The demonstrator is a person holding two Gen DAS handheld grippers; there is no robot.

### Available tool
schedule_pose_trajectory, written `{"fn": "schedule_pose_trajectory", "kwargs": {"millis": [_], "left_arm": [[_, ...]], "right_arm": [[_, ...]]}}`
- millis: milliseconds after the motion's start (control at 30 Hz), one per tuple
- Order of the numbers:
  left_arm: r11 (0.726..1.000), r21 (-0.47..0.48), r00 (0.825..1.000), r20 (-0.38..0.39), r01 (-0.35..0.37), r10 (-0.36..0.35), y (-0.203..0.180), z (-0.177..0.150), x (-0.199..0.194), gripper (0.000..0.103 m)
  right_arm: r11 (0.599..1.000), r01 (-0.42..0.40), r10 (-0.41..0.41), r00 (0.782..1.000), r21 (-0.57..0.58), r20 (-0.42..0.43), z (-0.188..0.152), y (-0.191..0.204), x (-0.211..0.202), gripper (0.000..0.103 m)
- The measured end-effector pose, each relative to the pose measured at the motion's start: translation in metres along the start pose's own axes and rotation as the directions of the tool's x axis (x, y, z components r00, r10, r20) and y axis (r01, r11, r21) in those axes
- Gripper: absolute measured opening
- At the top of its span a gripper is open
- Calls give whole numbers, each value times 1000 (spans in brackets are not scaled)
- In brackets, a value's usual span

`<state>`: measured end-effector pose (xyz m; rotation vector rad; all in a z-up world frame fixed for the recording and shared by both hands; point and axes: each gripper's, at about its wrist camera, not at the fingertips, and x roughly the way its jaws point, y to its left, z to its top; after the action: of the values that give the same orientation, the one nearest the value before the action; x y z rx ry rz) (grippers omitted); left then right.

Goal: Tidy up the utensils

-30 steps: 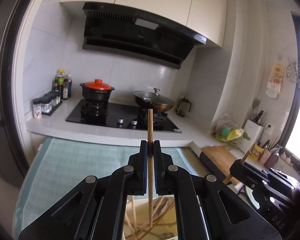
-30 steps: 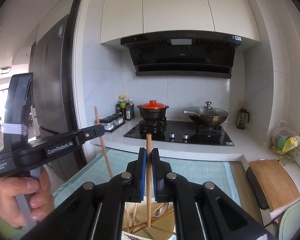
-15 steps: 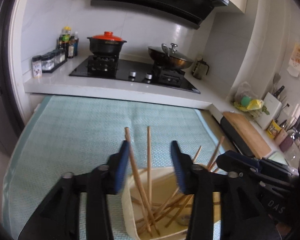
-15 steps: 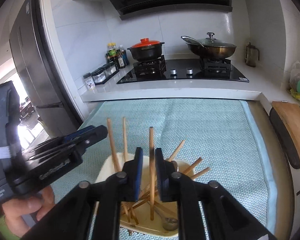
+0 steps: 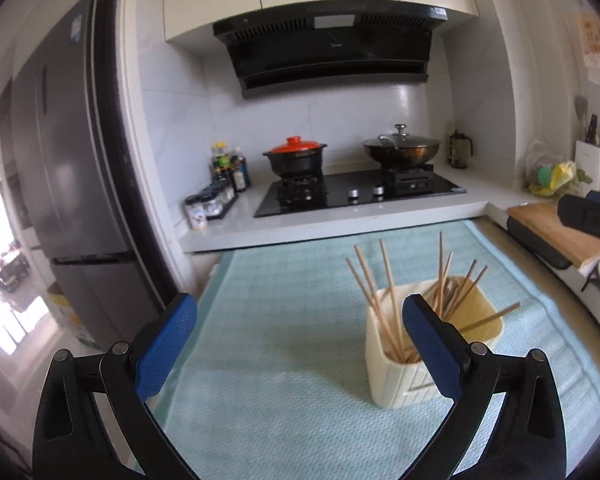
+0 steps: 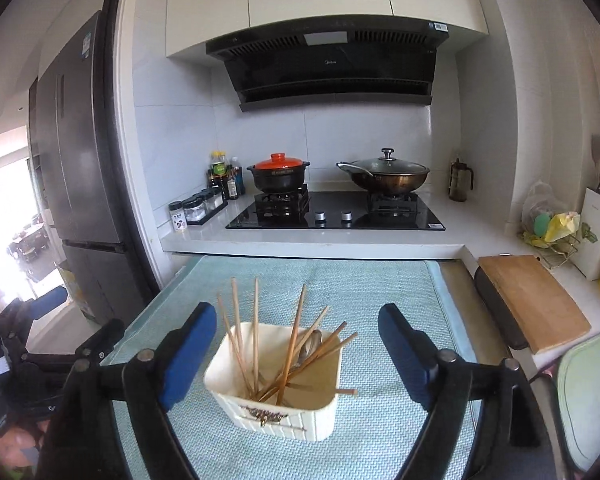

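A cream utensil holder stands on the light-green mat and holds several wooden chopsticks and a metal spoon. My right gripper is wide open and empty, just above and in front of the holder. In the left wrist view the holder with its chopsticks sits to the right, partly behind the right finger. My left gripper is wide open and empty over the mat. The left gripper's body shows at the left edge of the right wrist view.
A stove with an orange-lidded pot and a lidded wok is on the counter behind. Spice jars stand at the left, a fridge further left. A wooden cutting board lies at the right.
Both grippers have opened and let their chopsticks drop into the holder. Both have pulled back and up; the left now sits left of the holder.
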<state>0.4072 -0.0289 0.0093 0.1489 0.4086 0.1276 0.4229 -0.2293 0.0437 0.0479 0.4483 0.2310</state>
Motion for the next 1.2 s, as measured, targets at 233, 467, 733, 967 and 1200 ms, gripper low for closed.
{"fn": "schedule_pose_trajectory", "kwargs": {"millis": [233,467,733,967,1200], "left_arm": [[998,-29,997,-60,53,-55,5,-36,-76,103],[995,-71,992,-94,74,-80,10,-51,-126,103],[990,-100,986,-124,102,-114,11,-61,-157,103],[986,-111,983,-123,123,-136,14,-61,-176,103],[988,-129,987,-123,86,-102,23,-60,-183,103]], "right_arm": [[999,17,-17,1000,-46,13,-45,33,-74,95],[1000,10,-11,1000,-21,-30,-76,49,-115,96],[997,48,-49,998,-57,-24,-90,60,-153,96],[996,49,-51,998,-77,-21,-90,72,-172,99],[994,46,-47,999,-95,-13,-89,81,-180,102]]}}
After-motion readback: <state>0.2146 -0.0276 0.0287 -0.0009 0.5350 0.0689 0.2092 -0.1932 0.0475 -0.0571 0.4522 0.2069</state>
